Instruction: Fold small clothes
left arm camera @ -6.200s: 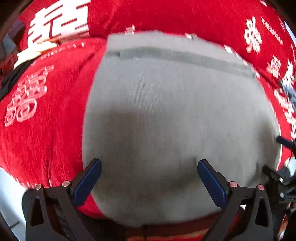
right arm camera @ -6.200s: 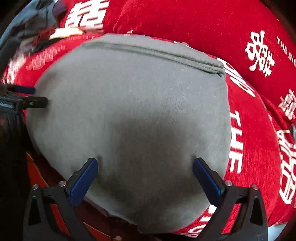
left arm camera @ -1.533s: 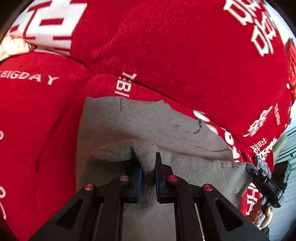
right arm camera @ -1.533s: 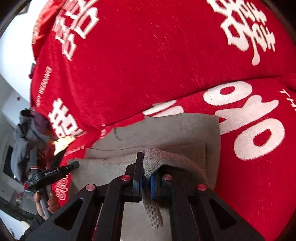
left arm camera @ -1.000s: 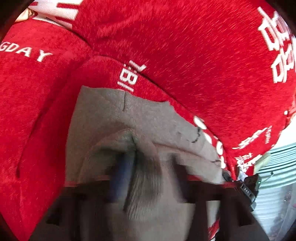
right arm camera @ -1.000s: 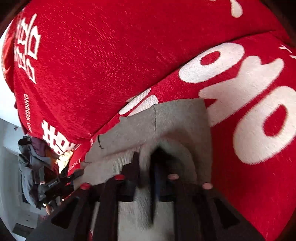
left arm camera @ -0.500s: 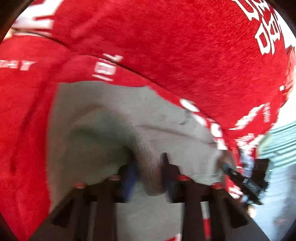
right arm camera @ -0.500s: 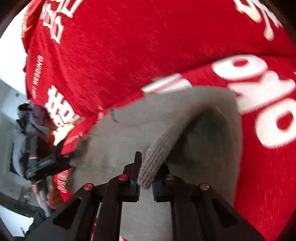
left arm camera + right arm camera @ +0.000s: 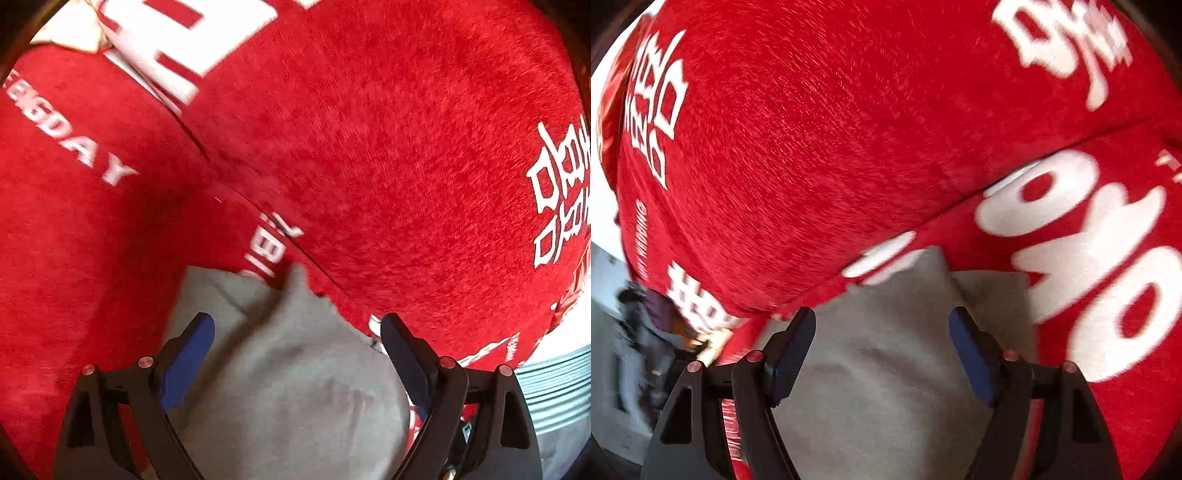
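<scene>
On the red cover (image 9: pixel 110 258) of a seat — grey cloth (image 9: pixel 295 387), one small garment, lying flat with a folded layer on top; its far edge ends close to the crease where the seat meets the red backrest (image 9: pixel 388 147). From the right wrist the cloth (image 9: pixel 894 369) fills the lower middle, a second grey layer showing at its right side beside large white print. Left gripper (image 9: pixel 297 341): jaws spread wide, blue pads either side of the cloth, nothing held; whether the tips touch the fabric cannot be told. Right gripper (image 9: pixel 882 336): jaws likewise wide apart above the cloth, gripping nothing. Cover — red plush with white lettering and characters, "DAY" legible at upper left of the left view. Pale striped surface (image 9: pixel 554 387) at the lower right edge. Blurred clutter (image 9: pixel 646 350) at far left of the right view, not identifiable.
</scene>
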A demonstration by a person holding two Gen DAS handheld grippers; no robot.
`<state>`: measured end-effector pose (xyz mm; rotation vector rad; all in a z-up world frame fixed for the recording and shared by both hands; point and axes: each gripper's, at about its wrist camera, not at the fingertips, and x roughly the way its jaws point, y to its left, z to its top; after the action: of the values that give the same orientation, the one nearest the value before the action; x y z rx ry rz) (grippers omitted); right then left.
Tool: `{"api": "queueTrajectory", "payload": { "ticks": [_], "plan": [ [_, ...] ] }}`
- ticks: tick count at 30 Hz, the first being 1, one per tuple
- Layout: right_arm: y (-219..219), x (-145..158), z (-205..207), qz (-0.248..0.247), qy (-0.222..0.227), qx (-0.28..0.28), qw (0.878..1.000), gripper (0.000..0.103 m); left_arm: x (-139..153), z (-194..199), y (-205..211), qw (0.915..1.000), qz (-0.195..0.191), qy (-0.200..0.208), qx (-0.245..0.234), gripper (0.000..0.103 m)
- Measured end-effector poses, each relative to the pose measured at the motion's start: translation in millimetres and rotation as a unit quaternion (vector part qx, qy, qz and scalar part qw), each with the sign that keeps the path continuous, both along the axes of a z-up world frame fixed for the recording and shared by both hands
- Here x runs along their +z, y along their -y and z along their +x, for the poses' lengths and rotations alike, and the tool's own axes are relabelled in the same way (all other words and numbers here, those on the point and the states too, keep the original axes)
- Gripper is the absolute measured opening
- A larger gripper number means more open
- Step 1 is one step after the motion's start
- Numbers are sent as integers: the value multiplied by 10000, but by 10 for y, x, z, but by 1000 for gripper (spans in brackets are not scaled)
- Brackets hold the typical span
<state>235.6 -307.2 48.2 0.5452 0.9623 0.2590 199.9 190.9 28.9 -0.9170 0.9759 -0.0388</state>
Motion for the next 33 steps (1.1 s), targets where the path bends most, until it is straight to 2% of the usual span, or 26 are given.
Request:
{"api": "queueTrajectory", "payload": {
  "ticks": [3,6,7,9,10,12,13,15,17,19,21,23,24,26,28,30,31,32,33],
  "plan": [
    [-227,67,-6,-741,136,376,9965,79,99,-2,229,9971,478,102,-576,91],
    [-617,64,86,-1163,128,837,9896,79,98,166,818,9845,734,144,-1585,91],
    [-684,45,93,-1321,148,971,9864,79,70,237,1043,9776,952,161,-1871,91],
    [-881,-43,149,-1904,107,1175,9746,79,-29,344,1265,9660,1539,100,-2075,91],
    [-912,-90,167,-2100,49,1184,9705,79,-161,427,1311,9599,1877,-88,-2079,91],
    [-809,-214,207,-2415,-118,1067,9644,79,-347,515,1186,9606,2011,-400,-1878,91],
    [-724,-264,229,-2426,-176,962,9652,79,-378,507,1048,9667,1811,-239,-1790,91],
    [-431,-407,269,-2368,-477,578,9687,78,-368,462,915,9701,1700,-131,-1728,91],
    [-244,-418,255,-1869,-413,482,9803,78,-363,424,862,9658,1942,-129,-1714,91],
    [-234,-362,245,-2019,-483,455,9772,78,-326,386,863,9623,2107,-168,-1714,91],
    [-273,-209,178,-2347,-325,287,9711,79,-210,327,867,9590,2419,-266,-1450,91],
    [-390,-45,117,-2436,-17,309,9694,79,-22,253,915,9623,2359,48,-1352,91],
    [-509,-6,125,-2519,40,368,9671,79,58,242,999,9613,2393,163,-1355,91],
    [-791,-3,172,-2724,91,671,9598,79,112,296,1212,9523,2639,247,-1513,91],
    [-1089,-89,247,-2908,62,1007,9514,78,41,414,1456,9389,2992,160,-1696,91],
    [-1281,-260,335,-3148,-103,1163,9419,78,-185,550,1539,9283,3268,-191,-1760,91],
    [-1315,-346,393,-3239,-240,1170,9385,78,-312,628,1540,9261,3332,-440,-1714,91],
    [-1293,-418,427,-3225,-333,1149,9390,79,-412,671,1477,9291,3244,-645,-1655,91],
    [-1209,-419,452,-3028,-314,1056,9467,80,-438,674,1405,9362,3156,-341,-1510,91]
  ]
}}
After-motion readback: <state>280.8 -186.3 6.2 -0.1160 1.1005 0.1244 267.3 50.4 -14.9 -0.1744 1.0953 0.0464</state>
